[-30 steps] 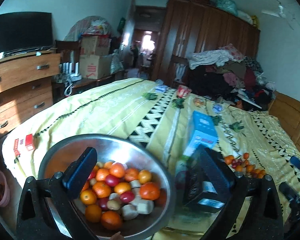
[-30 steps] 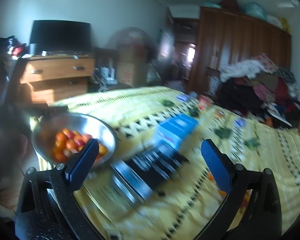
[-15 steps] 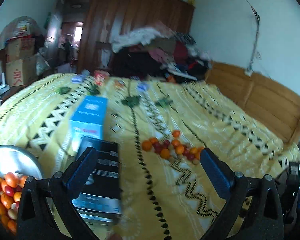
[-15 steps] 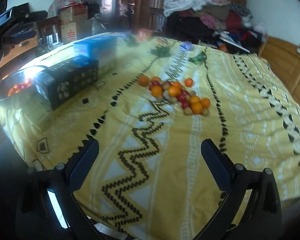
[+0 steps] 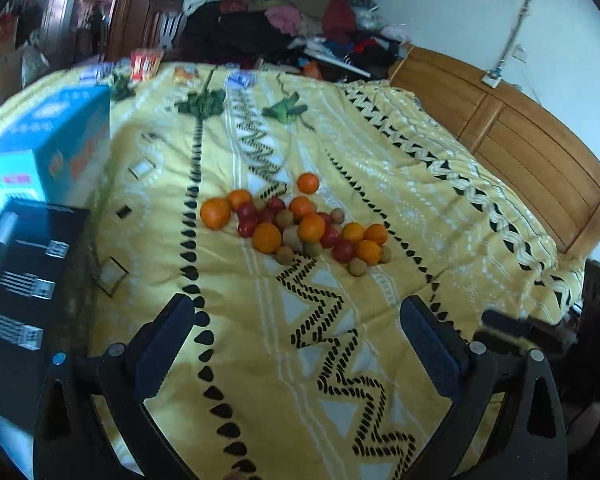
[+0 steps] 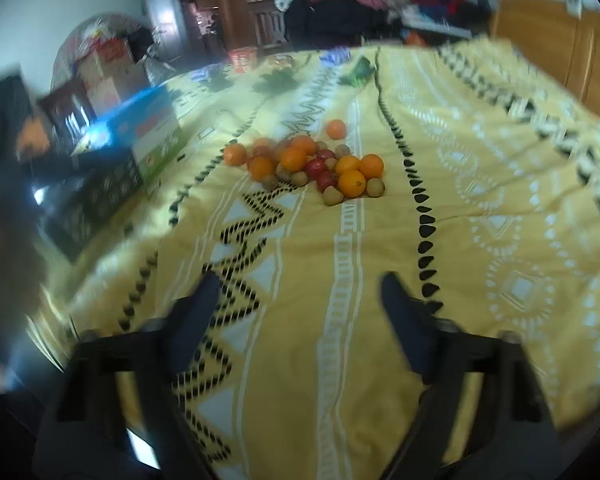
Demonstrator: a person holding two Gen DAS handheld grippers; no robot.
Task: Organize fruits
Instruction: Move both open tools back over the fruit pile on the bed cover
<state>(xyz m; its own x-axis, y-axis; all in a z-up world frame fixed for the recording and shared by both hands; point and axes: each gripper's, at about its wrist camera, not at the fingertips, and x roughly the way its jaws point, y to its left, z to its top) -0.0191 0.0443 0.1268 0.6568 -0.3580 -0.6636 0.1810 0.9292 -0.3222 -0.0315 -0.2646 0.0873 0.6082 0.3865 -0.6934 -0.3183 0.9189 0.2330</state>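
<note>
Both claws, left gripper [image 5: 296, 330] and right gripper [image 6: 298, 304], hover wide open and empty over the yellow bedspread [image 5: 380, 400]; the fruit pile [image 5: 296, 226] lies farther off, so approach comes next, probably onto one orange.

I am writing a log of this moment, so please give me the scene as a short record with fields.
surface: yellow patterned bedspread
fruit pile: oranges, red and brown small fruits, loose on the bedspread
single orange: apart, just behind the pile
boxes: blue box and black box, left of the pile
left gripper: open, empty, short of the pile
right gripper: open, empty, short of the pile
</note>
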